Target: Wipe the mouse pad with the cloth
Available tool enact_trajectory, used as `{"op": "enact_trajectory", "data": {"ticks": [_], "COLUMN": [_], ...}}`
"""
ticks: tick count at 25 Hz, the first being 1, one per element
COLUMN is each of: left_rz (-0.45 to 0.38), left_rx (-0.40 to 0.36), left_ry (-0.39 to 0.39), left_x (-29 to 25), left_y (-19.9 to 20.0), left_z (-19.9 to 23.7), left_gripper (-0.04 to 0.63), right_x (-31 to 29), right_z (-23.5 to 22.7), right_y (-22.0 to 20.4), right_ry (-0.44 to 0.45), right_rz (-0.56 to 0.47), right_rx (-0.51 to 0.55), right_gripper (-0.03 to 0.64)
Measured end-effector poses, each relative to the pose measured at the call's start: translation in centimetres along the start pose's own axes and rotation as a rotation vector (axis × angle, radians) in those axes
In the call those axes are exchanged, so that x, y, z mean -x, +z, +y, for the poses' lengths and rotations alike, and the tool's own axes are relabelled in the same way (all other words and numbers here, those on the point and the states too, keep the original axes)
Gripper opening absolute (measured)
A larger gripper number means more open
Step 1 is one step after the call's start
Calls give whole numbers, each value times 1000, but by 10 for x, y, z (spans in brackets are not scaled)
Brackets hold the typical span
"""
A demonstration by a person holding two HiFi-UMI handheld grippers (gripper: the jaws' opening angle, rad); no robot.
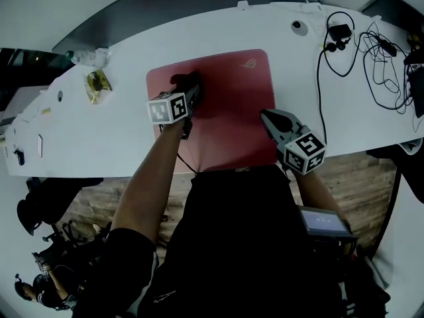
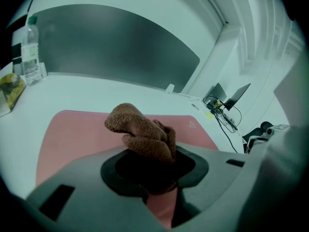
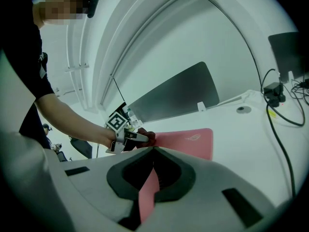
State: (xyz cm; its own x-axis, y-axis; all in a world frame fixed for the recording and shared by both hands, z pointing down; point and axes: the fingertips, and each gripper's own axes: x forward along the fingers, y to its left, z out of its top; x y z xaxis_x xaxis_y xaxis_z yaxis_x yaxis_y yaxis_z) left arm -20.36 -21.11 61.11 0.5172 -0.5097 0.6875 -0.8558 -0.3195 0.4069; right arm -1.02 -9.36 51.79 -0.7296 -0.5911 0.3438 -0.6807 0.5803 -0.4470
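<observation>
A pink mouse pad (image 1: 232, 105) lies flat on the white table (image 1: 112, 138). My left gripper (image 1: 192, 90) is over the pad's far left part, shut on a bunched brown cloth (image 2: 140, 129) that sticks out beyond its jaws above the mouse pad (image 2: 72, 129). In the head view the cloth (image 1: 182, 81) looks dark against the pink. My right gripper (image 1: 266, 116) sits at the pad's right edge with its jaws closed together; the pink mouse pad (image 3: 193, 139) shows through the slit behind its tips (image 3: 153, 149). The right gripper view also shows the left gripper (image 3: 131, 137) with the cloth.
A water bottle (image 1: 89, 57) and a yellow packet (image 1: 98, 83) lie at the table's far left. Black cables and a charger (image 1: 371, 52) are spread over the far right. The table's near edge runs just below the pad, with wooden floor (image 1: 358, 177) beyond.
</observation>
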Motion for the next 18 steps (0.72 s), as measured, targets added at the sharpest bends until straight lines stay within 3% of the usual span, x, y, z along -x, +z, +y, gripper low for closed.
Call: {"op": "enact_trajectory", "data": {"ticks": [3, 18], "left_rz": [7, -77], "left_rx": [-20, 46], "left_ry": [67, 175], "left_x": [25, 97], "left_y": [7, 3], "left_z": [19, 129], "left_gripper": [137, 138], "right_x": [-10, -40], "right_z": [6, 32], "right_y": [0, 2], "right_ry": [-6, -36], "right_rz": [6, 22], "right_rx": [5, 19], "right_gripper": [25, 25]}}
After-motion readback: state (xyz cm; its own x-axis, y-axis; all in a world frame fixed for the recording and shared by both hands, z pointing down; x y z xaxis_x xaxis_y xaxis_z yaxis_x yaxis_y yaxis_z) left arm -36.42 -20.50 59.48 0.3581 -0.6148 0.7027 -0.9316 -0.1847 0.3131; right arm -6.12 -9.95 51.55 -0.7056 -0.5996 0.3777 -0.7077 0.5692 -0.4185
